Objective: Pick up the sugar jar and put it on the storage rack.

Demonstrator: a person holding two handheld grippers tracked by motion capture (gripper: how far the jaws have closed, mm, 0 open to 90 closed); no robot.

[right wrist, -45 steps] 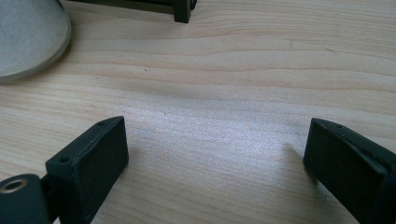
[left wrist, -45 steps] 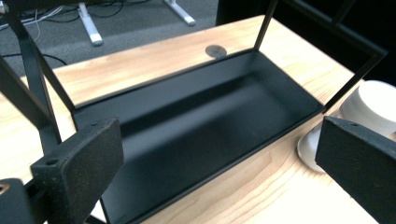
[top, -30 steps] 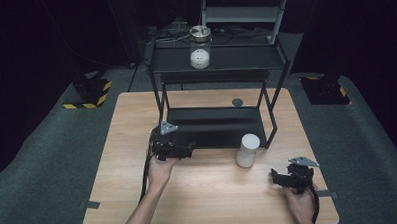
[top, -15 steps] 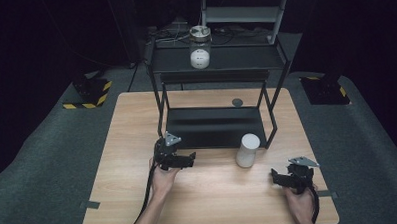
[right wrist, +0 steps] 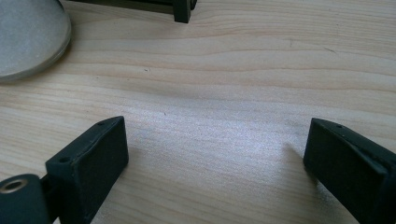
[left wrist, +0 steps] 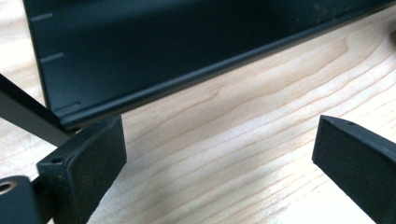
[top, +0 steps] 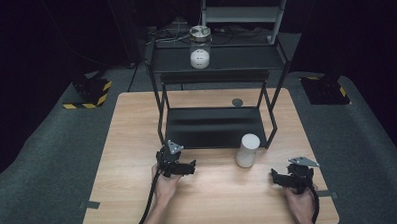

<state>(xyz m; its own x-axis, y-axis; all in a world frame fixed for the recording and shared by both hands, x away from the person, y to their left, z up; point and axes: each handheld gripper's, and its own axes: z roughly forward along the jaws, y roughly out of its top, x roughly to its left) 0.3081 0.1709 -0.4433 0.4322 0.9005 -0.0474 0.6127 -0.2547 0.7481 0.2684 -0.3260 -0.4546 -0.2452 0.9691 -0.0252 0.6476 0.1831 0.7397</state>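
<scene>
White cylinder point(right wrist: 29, 35): cut off by the right gripper view's top and left edges, base only. Shelf point(left wrist: 187, 51): cropped in the left gripper view. Jar point(top: 200, 48): contents too small to tell.

My left gripper point(top: 181, 166) sits low in my left hand point(top: 165, 185), and its two black jaws are spread wide apart with nothing between them. My right gripper point(top: 284, 178) sits low in my right hand point(top: 299, 202). Its jaws are spread wide too, and nothing is between them. My two hands are well apart.
</scene>
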